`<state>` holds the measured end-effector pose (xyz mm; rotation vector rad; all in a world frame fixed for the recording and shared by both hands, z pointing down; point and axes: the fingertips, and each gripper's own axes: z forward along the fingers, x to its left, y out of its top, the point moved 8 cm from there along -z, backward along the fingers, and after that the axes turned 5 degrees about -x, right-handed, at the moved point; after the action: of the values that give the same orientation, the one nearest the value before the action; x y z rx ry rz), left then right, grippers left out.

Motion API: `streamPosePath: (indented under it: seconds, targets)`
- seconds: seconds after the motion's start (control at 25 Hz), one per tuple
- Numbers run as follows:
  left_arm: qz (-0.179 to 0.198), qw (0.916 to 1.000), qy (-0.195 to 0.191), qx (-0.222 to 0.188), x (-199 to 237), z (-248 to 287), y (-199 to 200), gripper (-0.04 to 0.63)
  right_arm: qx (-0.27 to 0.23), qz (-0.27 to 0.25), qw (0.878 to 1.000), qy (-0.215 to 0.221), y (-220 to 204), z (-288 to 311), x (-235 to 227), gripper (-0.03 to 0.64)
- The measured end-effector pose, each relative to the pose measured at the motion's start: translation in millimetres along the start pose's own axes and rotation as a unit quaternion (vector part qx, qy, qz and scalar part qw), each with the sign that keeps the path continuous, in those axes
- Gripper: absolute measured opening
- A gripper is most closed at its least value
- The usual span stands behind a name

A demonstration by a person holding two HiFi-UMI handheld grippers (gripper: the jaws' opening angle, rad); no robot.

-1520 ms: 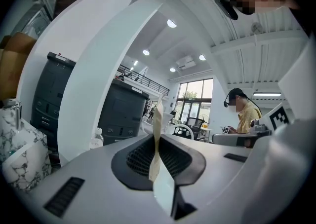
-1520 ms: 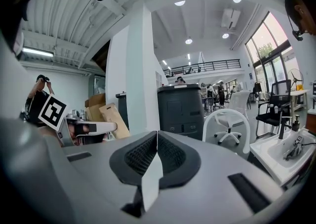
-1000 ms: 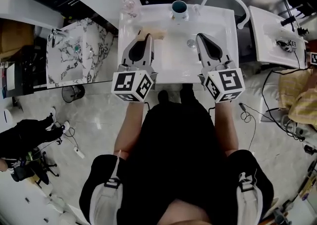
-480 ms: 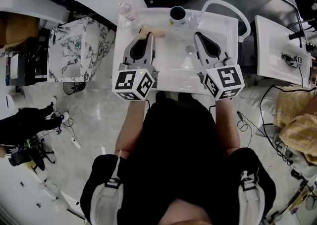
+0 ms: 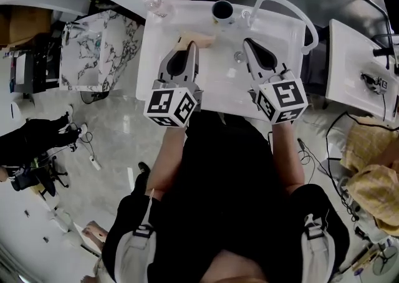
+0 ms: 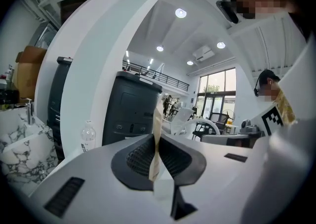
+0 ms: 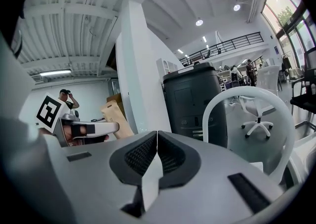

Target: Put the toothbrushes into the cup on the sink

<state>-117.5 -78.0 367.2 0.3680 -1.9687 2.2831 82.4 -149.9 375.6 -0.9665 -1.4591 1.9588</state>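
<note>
A dark-rimmed cup [image 5: 222, 11] stands on the back edge of the white sink [image 5: 148, 63]. My left gripper [image 5: 190, 43] hovers over the left of the basin, shut on a flat tan paper packet [image 5: 201, 41]. In the left gripper view the packet [image 6: 156, 134] shows edge-on as a thin beige strip between the jaws of that gripper [image 6: 157, 141]. In the right gripper view the packet [image 7: 116, 118] sticks up from the left gripper. My right gripper [image 5: 249, 43] is over the right of the basin, shut and empty [image 7: 157, 144]. No bare toothbrush is visible.
A white curved pipe [image 5: 303, 14] arches over the sink's right side, and the drain [image 5: 238, 57] lies between the grippers. A small clear bottle [image 5: 151, 2] stands at the back left corner. A marble-patterned counter [image 5: 93, 51] is on the left, a second white sink [image 5: 355, 57] on the right.
The person has stepped closer, so the sink sits further under both grippers. Both grippers stay shut, and the packet stays in the left one.
</note>
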Motion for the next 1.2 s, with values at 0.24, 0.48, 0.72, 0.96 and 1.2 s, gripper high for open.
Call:
streamPosePath:
  seconds: [0.24, 0.48, 0.72, 0.96, 1.2]
  targets:
    - [-0.004, 1.0000, 0.004, 0.002, -4, 0, -3, 0.038, 0.008, 0.006, 1.000, 0.003, -5, -2, -3, 0.031]
    - [-0.013, 0.9997, -0.013, 0.015, 5, 9, -3, 0.038, 0.014, 0.012, 1.000, -0.012, -4, 7, 1, 0.031]
    - [-0.015, 0.9987, -0.047, 0.017, 16, 35, 6, 0.038, 0.011, 0.014, 0.999, -0.041, 1, 17, -1, 0.031]
    - [-0.016, 0.9970, -0.073, 0.018, 29, 61, 15, 0.038, 0.012, 0.017, 0.997, -0.076, 4, 23, -6, 0.031]
    - [-0.020, 0.9949, -0.096, 0.021, 39, 85, 19, 0.038, 0.015, 0.020, 0.994, -0.104, 6, 30, -8, 0.031]
